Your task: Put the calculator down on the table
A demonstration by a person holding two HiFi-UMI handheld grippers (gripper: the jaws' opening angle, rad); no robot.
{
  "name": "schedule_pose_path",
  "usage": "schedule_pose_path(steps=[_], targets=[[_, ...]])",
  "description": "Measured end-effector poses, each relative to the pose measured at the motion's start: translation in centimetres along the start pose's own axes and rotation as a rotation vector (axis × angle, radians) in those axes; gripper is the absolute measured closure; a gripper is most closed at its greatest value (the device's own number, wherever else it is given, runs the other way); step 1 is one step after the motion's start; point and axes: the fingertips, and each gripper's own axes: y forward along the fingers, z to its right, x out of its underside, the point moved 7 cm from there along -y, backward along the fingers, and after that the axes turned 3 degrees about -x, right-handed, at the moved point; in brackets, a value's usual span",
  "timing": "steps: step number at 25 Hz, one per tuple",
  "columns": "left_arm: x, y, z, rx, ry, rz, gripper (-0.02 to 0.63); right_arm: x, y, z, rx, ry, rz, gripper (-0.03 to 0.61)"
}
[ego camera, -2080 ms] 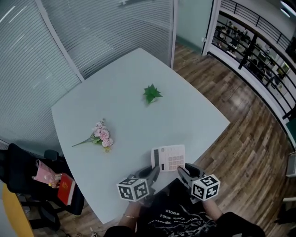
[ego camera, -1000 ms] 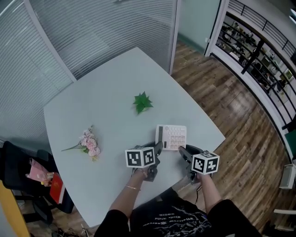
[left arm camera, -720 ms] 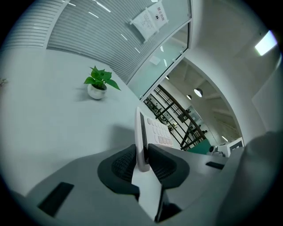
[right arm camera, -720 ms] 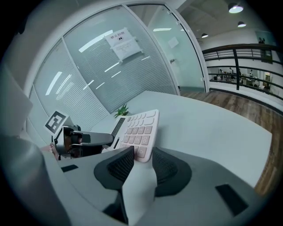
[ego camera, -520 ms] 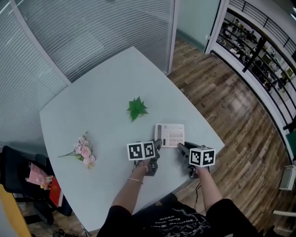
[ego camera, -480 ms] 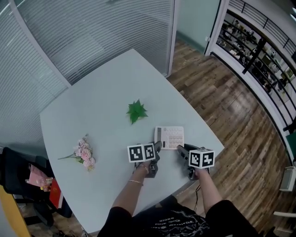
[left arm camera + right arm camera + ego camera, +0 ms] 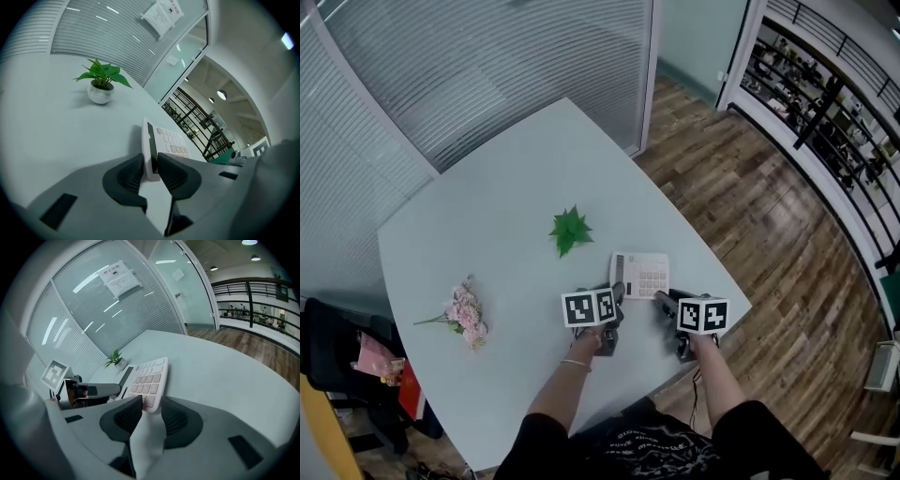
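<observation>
A white calculator (image 7: pixel 640 275) with pale keys is held between both grippers, low over the grey table (image 7: pixel 487 187) near its front right edge. My left gripper (image 7: pixel 617 293) is shut on its left edge; in the left gripper view the calculator (image 7: pixel 168 140) stands tilted on that edge between the pads of the left gripper (image 7: pixel 151 164). My right gripper (image 7: pixel 662 299) is shut on the near right corner, and the right gripper view shows the calculator (image 7: pixel 147 373) pinched in the right gripper (image 7: pixel 151 411). Whether it touches the table I cannot tell.
A small green plant (image 7: pixel 570 230) in a white pot (image 7: pixel 101 92) stands just beyond the calculator. Pink flowers (image 7: pixel 461 314) lie at the table's left. A dark chair (image 7: pixel 342 352) with red items sits off the left edge. Glass walls with blinds stand behind; wooden floor lies to the right.
Both grippers have carried the calculator forward, away from the person's body and further onto the table, and lower toward its surface. The arms are now stretched out.
</observation>
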Motion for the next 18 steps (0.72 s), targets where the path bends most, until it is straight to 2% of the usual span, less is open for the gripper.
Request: schedule_pose_path(steps=[3, 7, 12, 15, 16, 17, 18], targets=[[0.09, -0.06, 0.32, -0.020, 0.008, 0.009, 0.506, 0.00, 0.10, 0.17, 0.013, 0.009, -0.013, 0.443], [-0.04, -0.06, 0.55, -0.021, 0.014, -0.001, 0.508, -0.14, 0.21, 0.25, 0.033, -0.034, -0.036, 0.437], [0.01, -0.13, 0.74, -0.021, 0.082, 0.039, 0.502, -0.19, 0.67, 0.22, 0.082, -0.088, -0.061, 0.431], [0.15, -0.19, 0.41, -0.037, 0.064, 0.049, 0.416, -0.12, 0.68, -0.03, 0.118, -0.151, -0.067, 0.409], [0.19, -0.27, 0.34, -0.030, 0.049, 0.053, 0.318, -0.18, 0.61, -0.15, 0.114, -0.157, -0.063, 0.363], [0.24, -0.43, 0.33, -0.019, 0.034, 0.058, 0.287, -0.26, 0.47, -0.30, 0.106, -0.159, -0.055, 0.315], [0.32, -0.68, 0.39, -0.011, 0.023, 0.066, 0.287, -0.31, 0.24, -0.47, 0.096, -0.162, -0.045, 0.288]])
